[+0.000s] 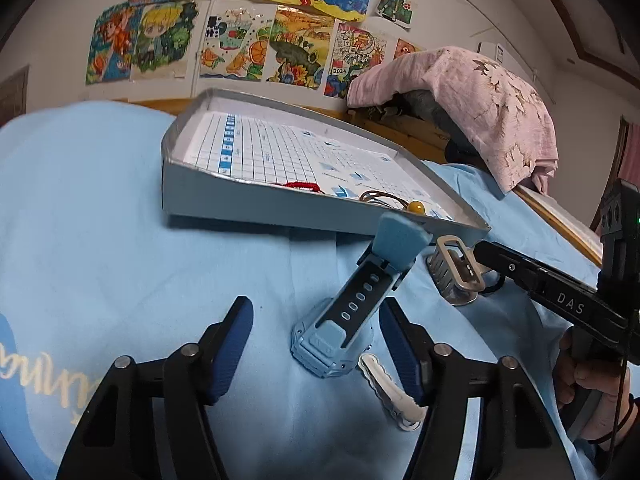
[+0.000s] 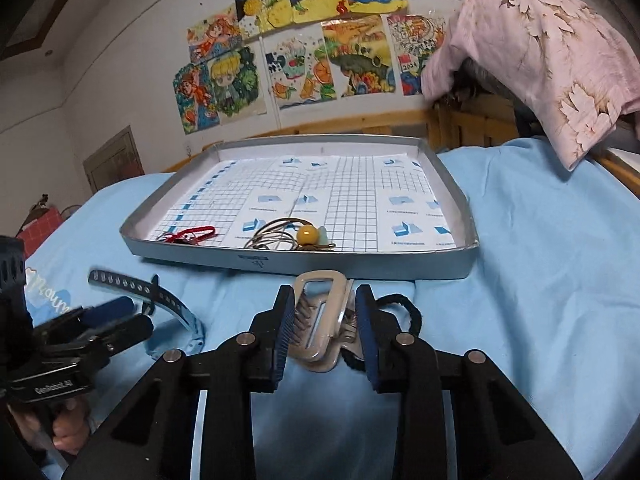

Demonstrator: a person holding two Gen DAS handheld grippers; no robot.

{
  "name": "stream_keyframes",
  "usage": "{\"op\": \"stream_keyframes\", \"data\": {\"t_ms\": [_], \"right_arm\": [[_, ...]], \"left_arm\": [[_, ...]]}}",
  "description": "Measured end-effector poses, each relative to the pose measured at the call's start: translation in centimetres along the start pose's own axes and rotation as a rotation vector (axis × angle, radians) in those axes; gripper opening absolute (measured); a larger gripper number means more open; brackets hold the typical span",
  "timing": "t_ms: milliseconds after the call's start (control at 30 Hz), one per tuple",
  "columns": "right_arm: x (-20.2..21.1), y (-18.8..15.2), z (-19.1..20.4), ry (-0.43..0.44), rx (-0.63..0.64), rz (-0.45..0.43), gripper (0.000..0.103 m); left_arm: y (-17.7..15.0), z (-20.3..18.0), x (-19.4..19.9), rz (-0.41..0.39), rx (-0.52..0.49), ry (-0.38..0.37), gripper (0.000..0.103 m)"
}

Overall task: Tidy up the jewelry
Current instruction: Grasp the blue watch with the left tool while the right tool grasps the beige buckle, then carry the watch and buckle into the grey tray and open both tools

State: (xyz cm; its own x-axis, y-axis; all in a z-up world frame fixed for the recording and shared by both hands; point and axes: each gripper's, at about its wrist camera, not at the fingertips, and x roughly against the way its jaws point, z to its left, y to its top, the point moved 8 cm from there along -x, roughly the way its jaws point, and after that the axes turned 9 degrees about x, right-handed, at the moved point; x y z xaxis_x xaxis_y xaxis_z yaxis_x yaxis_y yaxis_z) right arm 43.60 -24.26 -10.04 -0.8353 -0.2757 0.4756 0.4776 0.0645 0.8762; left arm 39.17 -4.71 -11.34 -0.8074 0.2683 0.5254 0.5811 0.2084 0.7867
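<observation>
A light blue sheet is being seen spread over the bed, with a shallow grey tray lying on it, lined with gridded paper. Inside the tray, near its front wall, a coiled cord necklace with a yellow bead and a red braided bracelet are being kept, a little apart from each other. In front of the tray, a blue watch is lying on the sheet with its strap arched upward. It is being flanked by the left hand-held gripper, whose jaws are being held wide, without visible contact. A white hair clip is lying just beside the watch. To the right, a silver metal hair clip is being straddled by the right hand-held gripper, whose fingers are standing close on either side; whether the pads are touching it cannot be told. A black hair tie is lying partly under that clip.
</observation>
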Motion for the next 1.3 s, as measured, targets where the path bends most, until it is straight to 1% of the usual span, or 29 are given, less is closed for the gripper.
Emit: {"op": "stream_keyframes", "data": {"t_ms": [67,100,133,167,200,300,400,567,633,733,833,967,1067,1233,1300], "right_arm": [[-0.1,-0.2,-0.1,-0.008,0.002,0.005,0.024],[-0.2,-0.2,-0.1,-0.009,0.000,0.010,0.018],[-0.4,-0.3,-0.2,-0.009,-0.007,0.015,0.014],[-0.4,-0.3,-0.2,-0.009,-0.012,0.014,0.011],[-0.4,-0.4,-0.2,-0.007,-0.015,0.014,0.006],[-0.3,-0.6,-0.1,0.001,-0.017,0.010,0.006],[0.1,-0.9,0.1,0.019,-0.016,-0.007,0.005],[1.4,-1.1,0.6,0.048,-0.013,-0.059,0.004],[1.8,-1.2,0.9,0.060,-0.008,-0.070,0.004],[2.4,-1.0,1.2,0.067,0.004,-0.089,0.004],[3.1,-0.7,1.4,0.059,0.023,-0.118,0.004],[3.9,-0.5,1.2,0.064,0.024,-0.155,0.004],[4.0,-0.7,0.8,0.076,0.003,-0.164,0.004],[4.0,-1.2,-0.1,0.086,-0.041,-0.164,0.004],[4.0,-1.4,-0.2,0.088,-0.050,-0.163,0.004]], "left_arm": [[-0.1,-0.2,0.0,0.000,-0.004,-0.017,0.057],[-0.2,-0.4,-0.2,0.004,-0.010,-0.026,0.052],[-0.3,-0.5,-0.4,0.011,-0.016,-0.028,0.043],[-0.5,-0.6,-0.5,0.018,-0.020,-0.027,0.038],[-0.6,-0.6,-0.7,0.023,-0.021,-0.022,0.028],[-0.7,-0.2,-0.5,0.020,-0.004,-0.020,0.025],[-0.8,0.3,0.2,0.003,0.023,-0.040,0.021],[-1.3,1.4,1.4,-0.006,0.090,-0.066,0.016],[-1.3,1.8,1.6,-0.003,0.111,-0.051,0.012],[-1.3,2.4,1.6,0.025,0.157,-0.016,0.008],[-0.9,2.4,1.7,0.041,0.169,-0.011,0.008],[-0.2,1.9,1.9,0.053,0.154,0.026,0.007],[0.0,1.7,2.4,0.058,0.142,0.051,0.007],[0.7,1.8,3.4,0.068,0.164,0.076,0.007],[1.5,2.0,4.0,0.066,0.165,0.092,0.007]]}}
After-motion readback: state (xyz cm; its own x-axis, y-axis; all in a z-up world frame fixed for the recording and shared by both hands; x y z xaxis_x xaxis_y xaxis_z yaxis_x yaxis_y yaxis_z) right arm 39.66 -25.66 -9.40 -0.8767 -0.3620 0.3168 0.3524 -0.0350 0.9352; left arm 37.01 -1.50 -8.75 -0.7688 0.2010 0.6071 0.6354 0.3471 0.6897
